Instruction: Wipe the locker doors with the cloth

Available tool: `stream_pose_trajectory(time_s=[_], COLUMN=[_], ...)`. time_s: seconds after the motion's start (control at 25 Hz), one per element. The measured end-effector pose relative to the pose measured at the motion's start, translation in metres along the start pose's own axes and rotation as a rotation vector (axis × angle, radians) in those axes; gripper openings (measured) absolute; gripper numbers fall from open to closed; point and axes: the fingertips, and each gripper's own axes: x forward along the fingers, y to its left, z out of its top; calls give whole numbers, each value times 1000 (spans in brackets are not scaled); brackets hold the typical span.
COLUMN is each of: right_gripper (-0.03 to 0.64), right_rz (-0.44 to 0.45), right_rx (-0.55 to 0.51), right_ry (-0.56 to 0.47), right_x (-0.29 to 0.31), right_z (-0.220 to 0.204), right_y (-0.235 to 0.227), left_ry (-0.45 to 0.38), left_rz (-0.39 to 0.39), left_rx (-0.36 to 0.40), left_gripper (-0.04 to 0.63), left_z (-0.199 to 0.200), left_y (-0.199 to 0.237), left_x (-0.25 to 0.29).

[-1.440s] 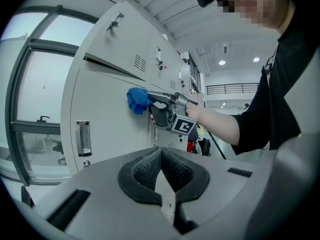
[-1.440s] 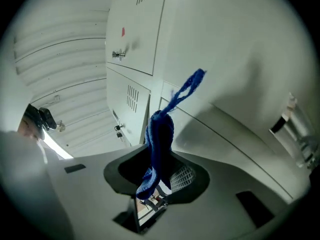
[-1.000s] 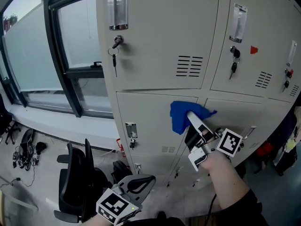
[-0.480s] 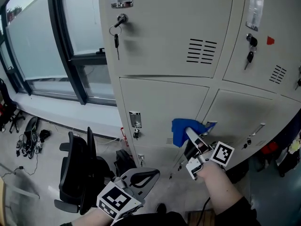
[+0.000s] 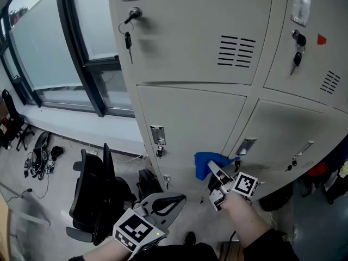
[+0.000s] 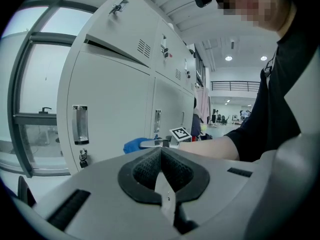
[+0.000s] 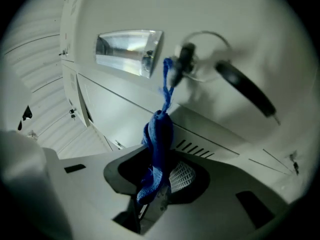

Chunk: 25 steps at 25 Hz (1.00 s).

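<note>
Since the right gripper (image 7: 159, 181) has its jaws squeezed down on a bunched-up blue fuzzy cloth (image 7: 158, 134), w/ most of the wad poking out past the tips, that's the working hand rn. The left gripper (image 6: 162, 176) is pinched fully closed on nothing, just hanging low by the person's body, well apart from the lockers. In the head view the cloth sits low on a beige metal locker door (image 5: 185, 118) in the bottom row, near the seam w/ the next door over.

What could go wrong imo: a thin strand of the cloth reaches up right by a small lock barrel (image 7: 186, 54) w/ a dark key (image 7: 245, 91) dangling off it, next to a chrome recessed handle (image 7: 127, 51). Sweep that way and the strand prob snags, or the key gets yanked. Also only a narrow fold looks to be in the pinch, so hard rubbing could drag it out.

Hard to make out: can't tell if the cloth is actually pressed on the metal or just beside it, bc the right gripper view is dark + warped. The door's bottom edge is hidden behind the arm, and the upper doors are cut off at the top of the head view.
</note>
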Motion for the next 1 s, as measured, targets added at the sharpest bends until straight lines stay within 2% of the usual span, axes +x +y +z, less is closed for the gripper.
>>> stream_pose_trajectory(time_s=[0.32, 0.52, 0.68, 0.84, 1.0], right_gripper=[96, 97, 95, 95, 95], right_rz=[-157, -178, -183, -160, -165], right_rx=[68, 152, 148, 128, 14], right_ry=[41, 62, 85, 104, 121], right_x=[-17, -22, -24, -24, -29], right_z=[-32, -46, -50, -50, -48], right_y=[-74, -99, -109, -99, -77], left_ry=[11, 31, 38, 33, 24], left_rz=[34, 56, 84, 108, 117], left_rx=[-13, -23, -31, -37, -35], left_gripper=[6, 6, 6, 6, 6], left_z=[-3, -9, -12, -11, -12], left_y=[3, 0, -3, -7, -12], left_x=[2, 6, 8, 8, 3])
